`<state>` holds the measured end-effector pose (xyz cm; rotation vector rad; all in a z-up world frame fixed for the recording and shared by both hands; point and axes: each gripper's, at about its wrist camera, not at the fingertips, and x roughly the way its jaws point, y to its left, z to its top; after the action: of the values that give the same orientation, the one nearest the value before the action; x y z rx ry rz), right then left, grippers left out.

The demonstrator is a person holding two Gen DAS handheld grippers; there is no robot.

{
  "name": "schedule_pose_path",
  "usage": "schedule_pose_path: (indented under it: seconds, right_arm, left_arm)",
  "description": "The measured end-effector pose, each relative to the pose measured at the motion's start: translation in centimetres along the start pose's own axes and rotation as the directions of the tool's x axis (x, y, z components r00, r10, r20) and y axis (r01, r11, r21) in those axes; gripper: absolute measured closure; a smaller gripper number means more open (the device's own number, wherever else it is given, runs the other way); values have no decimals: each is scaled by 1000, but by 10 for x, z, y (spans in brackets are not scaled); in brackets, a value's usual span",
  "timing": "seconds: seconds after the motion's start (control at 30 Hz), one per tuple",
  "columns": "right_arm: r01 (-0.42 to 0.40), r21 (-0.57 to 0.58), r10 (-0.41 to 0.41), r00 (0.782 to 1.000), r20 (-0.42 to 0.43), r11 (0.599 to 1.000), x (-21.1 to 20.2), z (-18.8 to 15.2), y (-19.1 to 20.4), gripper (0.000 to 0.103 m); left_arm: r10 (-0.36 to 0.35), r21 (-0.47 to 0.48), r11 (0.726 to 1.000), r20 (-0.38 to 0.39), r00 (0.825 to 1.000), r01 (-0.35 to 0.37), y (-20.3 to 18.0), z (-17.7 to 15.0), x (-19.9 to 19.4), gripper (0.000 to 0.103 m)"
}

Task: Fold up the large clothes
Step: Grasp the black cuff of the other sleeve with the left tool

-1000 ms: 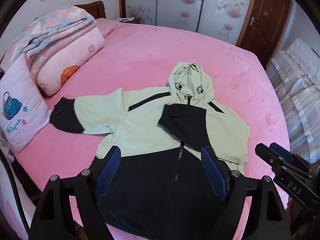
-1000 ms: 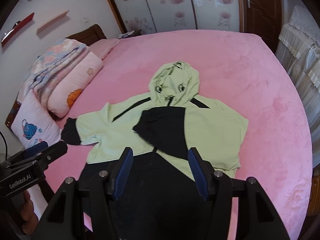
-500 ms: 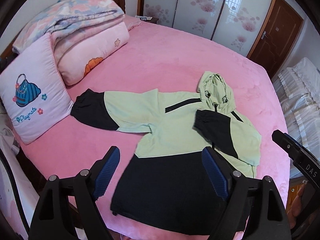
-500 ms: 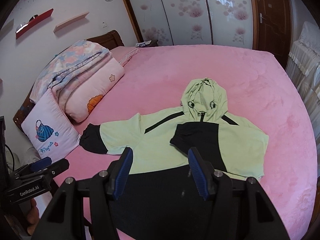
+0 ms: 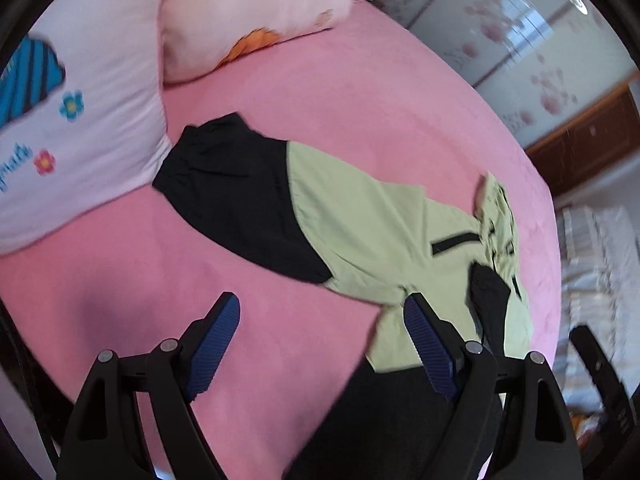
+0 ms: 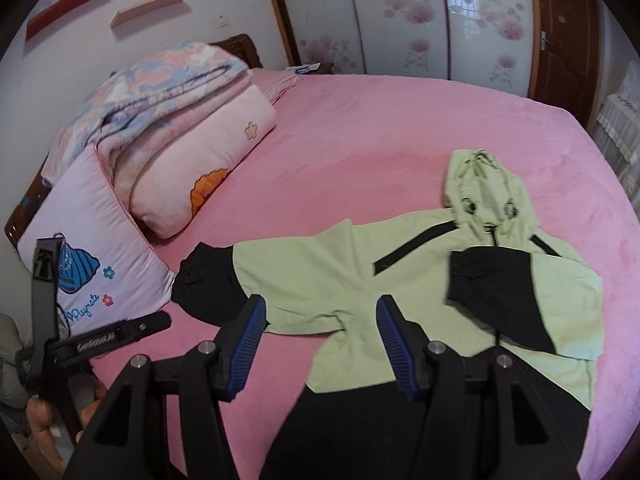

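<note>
Pale-green-and-black hooded nylon jacket [image 6: 404, 280] lay flat on the pink bed [image 6: 360, 128] as I swung both empty, wide-open claws, left gripper [image 5: 322, 320] and right gripper [image 6: 320, 326], leftward toward its unfolded left sleeve [image 5: 240, 196], next to fold.

Pink bed [image 6: 360, 128], floral wardrobe doors [image 6: 400, 16], brown door [image 6: 560, 28].

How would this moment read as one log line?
left gripper: open, empty | right gripper: open, empty | jacket: one sleeve folded, other sleeve outstretched

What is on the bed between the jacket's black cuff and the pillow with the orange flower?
Only bare pink bedsheet lies between the black cuff and the flower pillow, seen in the right wrist view.
</note>
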<state>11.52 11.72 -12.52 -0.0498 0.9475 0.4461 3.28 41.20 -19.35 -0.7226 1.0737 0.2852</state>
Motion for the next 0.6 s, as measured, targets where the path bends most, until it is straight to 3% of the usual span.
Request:
schedule_pose_path:
  seconds: [0.23, 0.37, 0.47, 0.6]
  right_arm:
    - [-6, -56, 3, 998, -68, 998, 84, -8, 26, 45]
    - [12, -42, -16, 995, -94, 999, 119, -11, 24, 46]
    - [43, -11, -44, 993, -110, 999, 141, -11, 15, 46]
    - [58, 35, -53, 990, -132, 998, 163, -12, 3, 46]
  left_arm:
    - [-63, -233, 970, 5, 998, 62, 94, 28, 103, 20]
    - [-79, -321, 944, 4, 997, 76, 125, 34, 144, 20]
    - [-95, -348, 933, 18, 995, 96, 134, 37, 161, 20]
    - [-113, -325, 938, 35, 993, 118, 131, 42, 176, 15]
